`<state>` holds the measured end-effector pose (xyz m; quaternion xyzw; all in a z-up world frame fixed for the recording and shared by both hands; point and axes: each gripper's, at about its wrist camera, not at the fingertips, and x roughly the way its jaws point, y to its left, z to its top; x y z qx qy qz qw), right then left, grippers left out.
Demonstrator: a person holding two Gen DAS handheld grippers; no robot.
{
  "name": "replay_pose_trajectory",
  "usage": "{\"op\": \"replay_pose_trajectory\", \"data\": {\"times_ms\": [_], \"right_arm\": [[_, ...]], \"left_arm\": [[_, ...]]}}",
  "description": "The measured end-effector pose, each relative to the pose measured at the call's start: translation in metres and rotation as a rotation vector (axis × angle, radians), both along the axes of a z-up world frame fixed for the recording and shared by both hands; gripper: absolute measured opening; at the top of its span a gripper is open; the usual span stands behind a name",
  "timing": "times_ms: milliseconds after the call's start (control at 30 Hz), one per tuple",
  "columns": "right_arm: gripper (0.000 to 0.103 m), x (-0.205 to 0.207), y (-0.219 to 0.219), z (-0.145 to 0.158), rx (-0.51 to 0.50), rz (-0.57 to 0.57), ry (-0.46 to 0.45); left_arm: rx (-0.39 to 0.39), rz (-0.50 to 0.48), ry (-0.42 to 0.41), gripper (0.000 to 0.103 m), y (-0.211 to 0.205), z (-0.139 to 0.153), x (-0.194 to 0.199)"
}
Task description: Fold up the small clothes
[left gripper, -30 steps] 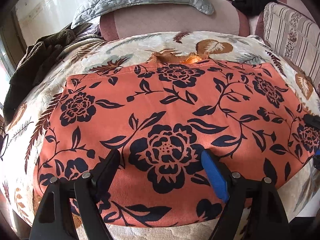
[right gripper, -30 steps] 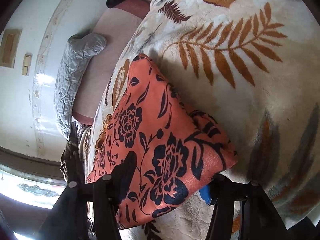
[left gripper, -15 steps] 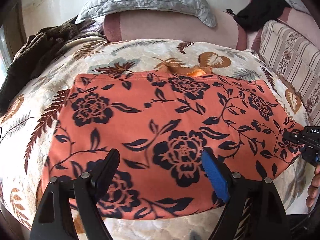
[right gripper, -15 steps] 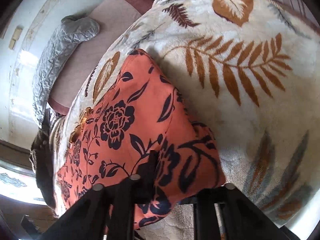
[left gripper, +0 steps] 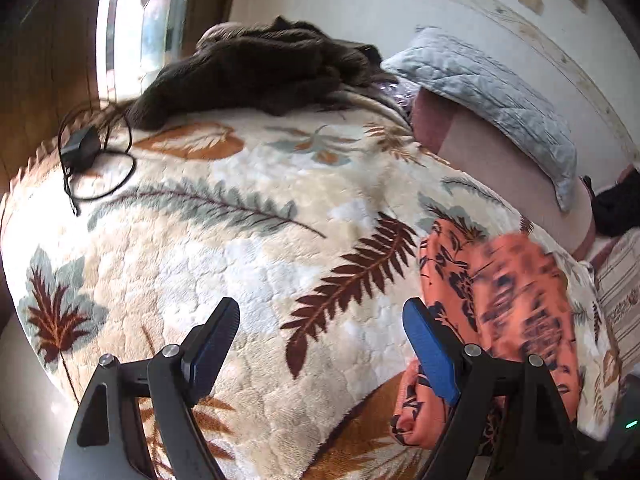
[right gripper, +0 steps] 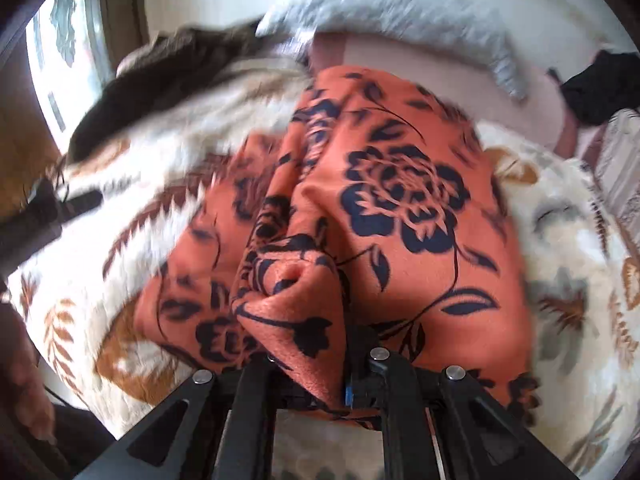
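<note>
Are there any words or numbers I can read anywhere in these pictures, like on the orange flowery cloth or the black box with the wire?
None can be read.
Orange flowery cloth: only a flower pattern, no words.
Black box with the wire: no label shows.
Leaf blanket: pictures of leaves only.
Striped cushion: small marks, too blurred to tell if they are writing.

Left gripper [left gripper: 316,344] angled down over the bed, jaws wide apart, nothing between the blue pads [left gripper: 430,350], not touching anything. Right gripper [right gripper: 320,364] pointed steeply down, jaws pinched tight on a bunched fold of the orange floral garment [right gripper: 400,200]. A hand [right gripper: 30,392] shows blurred at the right wrist view's left edge.
</note>
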<state>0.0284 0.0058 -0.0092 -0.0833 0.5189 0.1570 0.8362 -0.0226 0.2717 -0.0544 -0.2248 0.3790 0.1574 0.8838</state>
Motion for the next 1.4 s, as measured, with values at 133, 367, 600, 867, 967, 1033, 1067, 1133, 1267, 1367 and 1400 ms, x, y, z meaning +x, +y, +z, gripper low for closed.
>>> {"op": "replay_pose_trajectory", "data": {"times_ms": [133,367,600,867,967,1033,1067,1133,1267,1367,1400], "right_arm": [[0.01,0.007,-0.008,0.03,0.086,-0.045,-0.038],[0.01,0.007,0.015,0.097,0.207,-0.054,-0.185],[0.011,-0.007,0.053,0.014,0.082,0.003,-0.072],[0.011,-0.007,0.06,0.037,0.142,0.043,-0.113],[0.011,-0.01,0.066,0.006,0.114,0.086,-0.076],[0.011,-0.011,0.06,0.019,0.148,0.061,-0.093],[0.011,-0.014,0.058,0.028,0.159,0.061,-0.119],[0.011,-0.016,0.059,0.032,0.149,0.083,-0.145],[0.018,-0.026,0.067,0.004,0.095,0.151,-0.149],[0.065,-0.037,0.06,0.008,0.175,0.164,-0.154],[0.07,-0.041,0.056,0.01,0.209,0.166,-0.142]], "left_arm": [[-0.009,0.043,-0.019,0.084,0.018,-0.001,-0.006],[-0.04,0.035,-0.047,0.084,0.022,0.003,-0.006],[-0.071,0.037,-0.031,0.084,0.03,-0.003,-0.008],[-0.084,0.028,-0.027,0.084,0.026,-0.005,-0.001],[-0.064,0.014,-0.025,0.084,0.021,-0.005,-0.001],[-0.056,0.008,-0.03,0.084,0.021,-0.004,-0.002],[-0.055,0.01,-0.031,0.084,0.021,-0.004,-0.002],[-0.076,0.003,-0.037,0.084,0.022,-0.005,0.0],[-0.079,-0.029,-0.036,0.084,0.013,-0.005,0.005],[-0.082,-0.073,-0.054,0.084,0.004,-0.002,0.007],[-0.08,-0.09,-0.06,0.084,0.0,0.0,0.007]]}}
